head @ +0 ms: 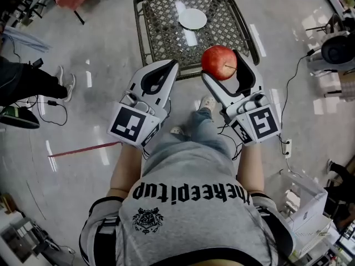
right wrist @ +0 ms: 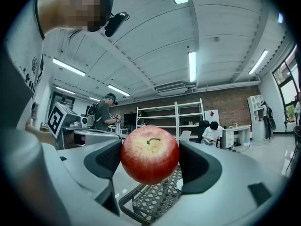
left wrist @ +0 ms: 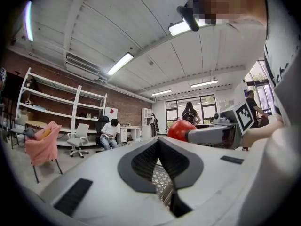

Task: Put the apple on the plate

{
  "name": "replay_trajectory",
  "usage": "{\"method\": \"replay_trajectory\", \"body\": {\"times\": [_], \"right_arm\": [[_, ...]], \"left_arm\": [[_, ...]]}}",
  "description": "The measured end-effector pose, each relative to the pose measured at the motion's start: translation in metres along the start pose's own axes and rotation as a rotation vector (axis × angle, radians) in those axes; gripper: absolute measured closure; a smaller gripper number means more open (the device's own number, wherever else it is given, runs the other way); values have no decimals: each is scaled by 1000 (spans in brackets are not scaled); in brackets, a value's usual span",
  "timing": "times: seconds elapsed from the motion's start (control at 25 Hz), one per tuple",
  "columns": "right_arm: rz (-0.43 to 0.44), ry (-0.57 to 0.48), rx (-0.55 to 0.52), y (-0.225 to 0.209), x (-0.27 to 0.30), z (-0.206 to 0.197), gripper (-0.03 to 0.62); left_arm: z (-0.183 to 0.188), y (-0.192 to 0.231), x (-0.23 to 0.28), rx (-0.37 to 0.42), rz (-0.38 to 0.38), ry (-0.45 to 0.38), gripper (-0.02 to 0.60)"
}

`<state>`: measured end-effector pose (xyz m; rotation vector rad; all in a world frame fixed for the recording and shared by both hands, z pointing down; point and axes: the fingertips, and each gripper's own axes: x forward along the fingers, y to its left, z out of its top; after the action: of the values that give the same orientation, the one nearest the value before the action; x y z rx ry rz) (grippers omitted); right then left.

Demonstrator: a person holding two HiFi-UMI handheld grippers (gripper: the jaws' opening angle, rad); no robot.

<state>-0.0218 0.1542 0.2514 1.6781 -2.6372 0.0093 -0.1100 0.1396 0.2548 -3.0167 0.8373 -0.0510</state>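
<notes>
right gripper (head: 221, 64) around apple (head: 217, 59), "thekeepitup" shirt (head: 188, 218)

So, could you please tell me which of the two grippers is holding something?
The right gripper: its jaws are clamped on the red apple. The left gripper is shut, with nothing between its jaws.

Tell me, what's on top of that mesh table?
Only a bare white plate shows on the mesh table. Its near edge is partly covered by the apple in the right gripper.
</notes>
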Motion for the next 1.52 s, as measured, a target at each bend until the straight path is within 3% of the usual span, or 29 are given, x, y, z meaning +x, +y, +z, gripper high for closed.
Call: {"method": "replay_trajectory", "body": {"times": [0.76, 1.52], "right_arm": [[159, 43, 3, -122, 80, -8, 212], [305, 62, -2, -189, 117, -25, 212]], "left_arm": [[-3, 55, 129, -30, 138, 32, 561], [-13, 76, 201, -39, 273, 43, 561]]}}
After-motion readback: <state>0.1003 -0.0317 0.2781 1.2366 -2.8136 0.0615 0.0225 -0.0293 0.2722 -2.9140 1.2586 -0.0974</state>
